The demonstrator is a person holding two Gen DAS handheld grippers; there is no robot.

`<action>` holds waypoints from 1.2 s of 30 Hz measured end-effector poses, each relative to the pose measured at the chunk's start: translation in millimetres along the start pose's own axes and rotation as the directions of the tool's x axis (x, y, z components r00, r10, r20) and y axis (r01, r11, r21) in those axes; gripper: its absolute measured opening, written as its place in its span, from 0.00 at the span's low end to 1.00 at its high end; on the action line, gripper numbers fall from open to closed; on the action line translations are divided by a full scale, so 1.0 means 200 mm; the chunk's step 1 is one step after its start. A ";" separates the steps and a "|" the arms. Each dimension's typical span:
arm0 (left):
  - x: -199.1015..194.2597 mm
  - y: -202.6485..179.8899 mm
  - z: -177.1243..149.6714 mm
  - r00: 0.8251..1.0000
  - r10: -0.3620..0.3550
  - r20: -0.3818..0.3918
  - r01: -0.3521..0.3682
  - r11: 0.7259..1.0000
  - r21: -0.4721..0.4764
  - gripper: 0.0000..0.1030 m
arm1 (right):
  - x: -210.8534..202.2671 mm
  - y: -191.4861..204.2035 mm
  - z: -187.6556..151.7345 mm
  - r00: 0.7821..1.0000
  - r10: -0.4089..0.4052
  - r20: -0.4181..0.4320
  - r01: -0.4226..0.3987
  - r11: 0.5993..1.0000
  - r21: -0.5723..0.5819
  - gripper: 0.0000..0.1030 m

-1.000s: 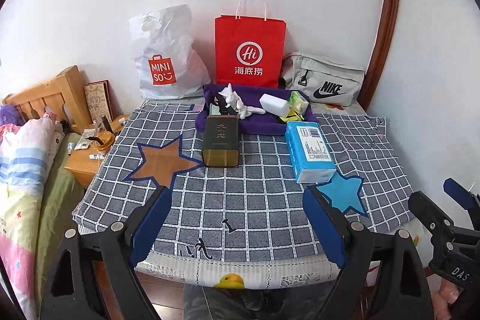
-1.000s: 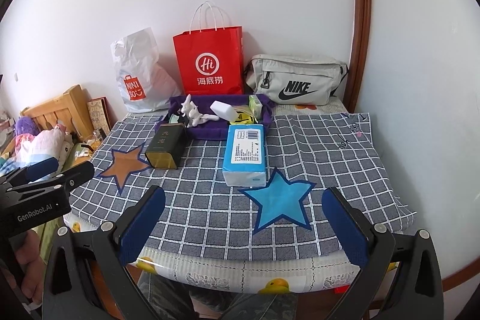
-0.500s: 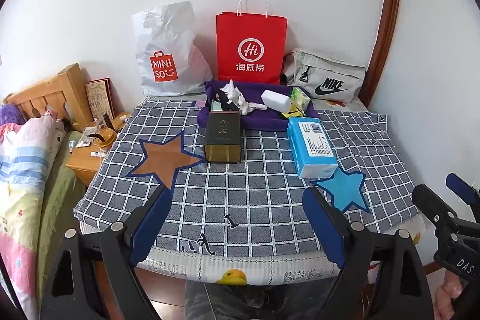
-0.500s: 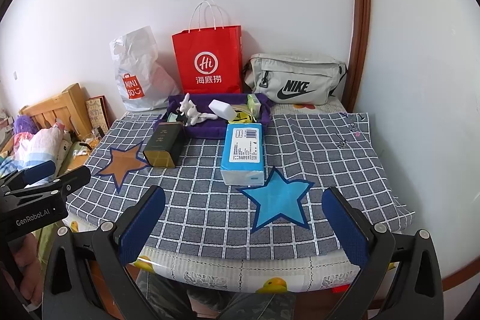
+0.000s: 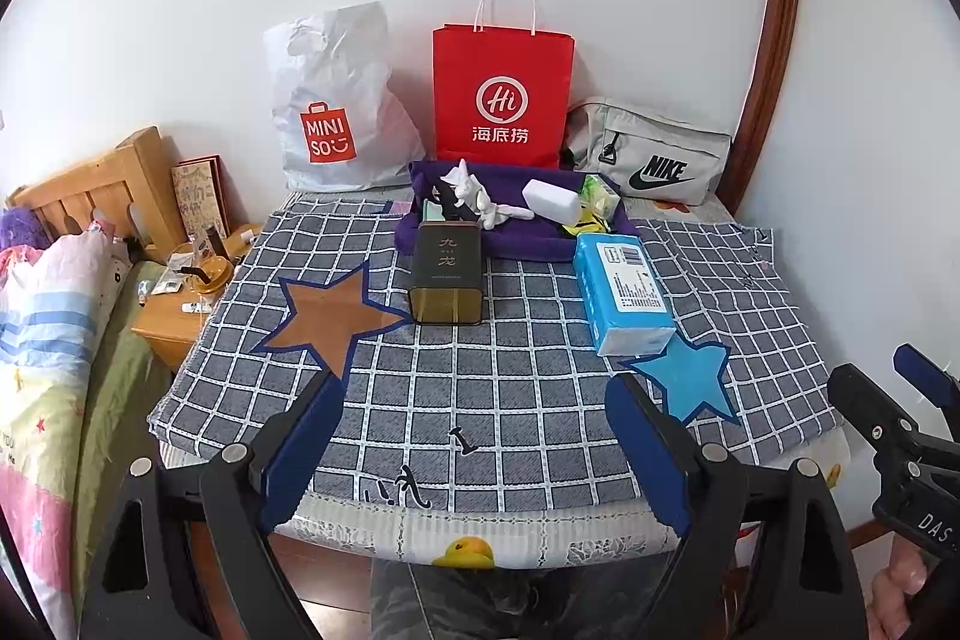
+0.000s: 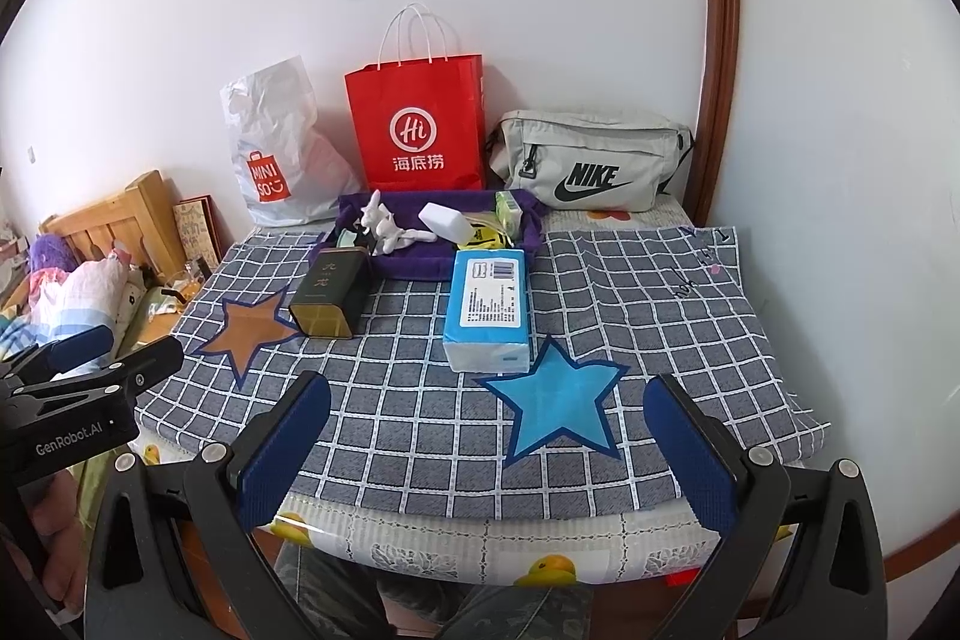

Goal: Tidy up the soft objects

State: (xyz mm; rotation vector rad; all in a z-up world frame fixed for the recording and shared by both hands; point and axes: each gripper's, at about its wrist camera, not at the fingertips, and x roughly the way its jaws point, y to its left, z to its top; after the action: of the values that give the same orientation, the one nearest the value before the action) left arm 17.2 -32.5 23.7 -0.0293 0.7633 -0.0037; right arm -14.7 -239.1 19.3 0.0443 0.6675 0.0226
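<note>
Soft objects are spread over the checked cloth (image 5: 528, 400) covering the worktop; items follow from left to right.

Left tongs (image 5: 474, 445): jaws wide apart, nothing between them, held at the near edge of the worktop.

Dark tin (image 5: 447, 274): lies on the cloth, just in front of the purple tray (image 5: 528, 247) and beside the brown star patch (image 5: 336, 316). It looks rigid and smooth, so it is judged not one of the soft items; its sides could slip under the pads.

Purple tray: stands at the back, in front of the red bag (image 5: 503, 94). It holds a white plush toy (image 5: 480, 199), a white block (image 5: 551, 201) that looks like sponge or foam, and a green packet (image 5: 600, 196). The toy and the block should be light and will squash; a mid-body hold would suit.

Tissue pack (image 6: 489, 307): lies flat on the cloth, its far end close to the tray's front rim, its near end at the blue star patch (image 6: 555, 415). Judged light, compressible, with a slick film wrapper. Grip across its narrow width near the middle; a hold on the end may only pinch the film.

Right tongs (image 6: 486, 448): jaws wide apart, empty, hovering at the near edge, well short of the tissue pack.

Stage: the layout fits either sorting under way or sorting finished; the pictures do not settle which.
</note>
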 end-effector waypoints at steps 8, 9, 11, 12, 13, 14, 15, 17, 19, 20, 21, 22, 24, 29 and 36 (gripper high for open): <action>0.00 0.01 0.00 1.000 0.001 -0.003 -0.001 1.000 0.001 0.86 | -0.01 0.00 0.00 1.000 -0.002 0.003 0.002 1.000 0.001 1.00; 0.00 0.01 0.00 1.000 0.001 -0.004 -0.001 1.000 0.000 0.86 | -0.01 0.00 0.00 1.000 -0.001 0.002 0.001 1.000 0.001 1.00; 0.00 0.01 0.00 1.000 0.002 -0.003 -0.002 1.000 0.000 0.86 | -0.01 0.00 0.00 1.000 -0.002 0.003 0.002 1.000 0.001 1.00; 0.00 0.01 0.00 1.000 0.001 -0.003 -0.001 1.000 0.002 0.86 | -0.01 0.00 0.00 1.000 -0.001 0.004 0.001 1.000 0.001 1.00; 0.00 0.01 0.00 1.000 0.002 -0.003 -0.002 1.000 0.001 0.86 | -0.01 0.00 0.00 1.000 0.000 0.004 0.000 1.000 0.001 1.00; 0.00 0.01 0.00 1.000 0.002 -0.003 -0.002 1.000 0.000 0.86 | -0.01 0.00 0.00 1.000 -0.001 0.004 0.001 1.000 0.001 1.00; 0.00 0.01 0.00 1.000 0.000 -0.003 0.000 1.000 0.001 0.86 | -0.01 0.00 0.00 1.000 -0.001 0.005 0.001 1.000 0.001 1.00; 0.00 0.01 0.00 1.000 0.001 -0.003 -0.001 1.000 0.002 0.86 | -0.01 0.00 0.00 1.000 -0.001 0.004 0.001 1.000 0.001 1.00; 0.00 0.01 0.00 1.000 0.001 -0.003 -0.001 1.000 0.002 0.86 | -0.01 0.00 0.00 1.000 -0.001 0.005 0.001 1.000 0.001 1.00; 0.00 0.01 0.00 1.000 0.001 -0.002 -0.001 1.000 0.002 0.86 | -0.01 0.00 0.00 1.000 0.000 0.005 0.000 1.000 0.002 1.00; 0.00 0.01 0.00 1.000 0.000 -0.003 0.000 1.000 0.002 0.86 | -0.01 0.00 0.00 1.000 0.000 0.005 0.000 1.000 0.001 1.00; 0.00 0.01 0.00 1.000 0.001 -0.003 -0.001 1.000 0.001 0.86 | -0.01 0.00 0.00 1.000 0.000 0.005 0.000 1.000 0.001 1.00; 0.00 0.01 0.00 1.000 0.000 -0.002 0.000 1.000 0.001 0.86 | -0.01 0.00 0.00 1.000 0.000 0.006 0.000 1.000 0.002 1.00; 0.00 0.01 0.00 1.000 0.000 -0.003 0.000 1.000 0.002 0.86 | -0.01 0.00 0.00 1.000 0.001 0.006 -0.001 1.000 0.002 1.00; 0.00 0.01 0.00 1.000 0.000 -0.003 0.000 1.000 0.000 0.86 | -0.02 0.01 0.01 1.000 0.000 0.009 0.000 1.000 0.002 1.00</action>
State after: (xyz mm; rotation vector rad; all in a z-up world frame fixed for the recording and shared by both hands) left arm 17.1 -30.3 22.5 -0.0292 0.7662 -0.0037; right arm -17.5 -237.5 23.3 0.0465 0.6584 0.0214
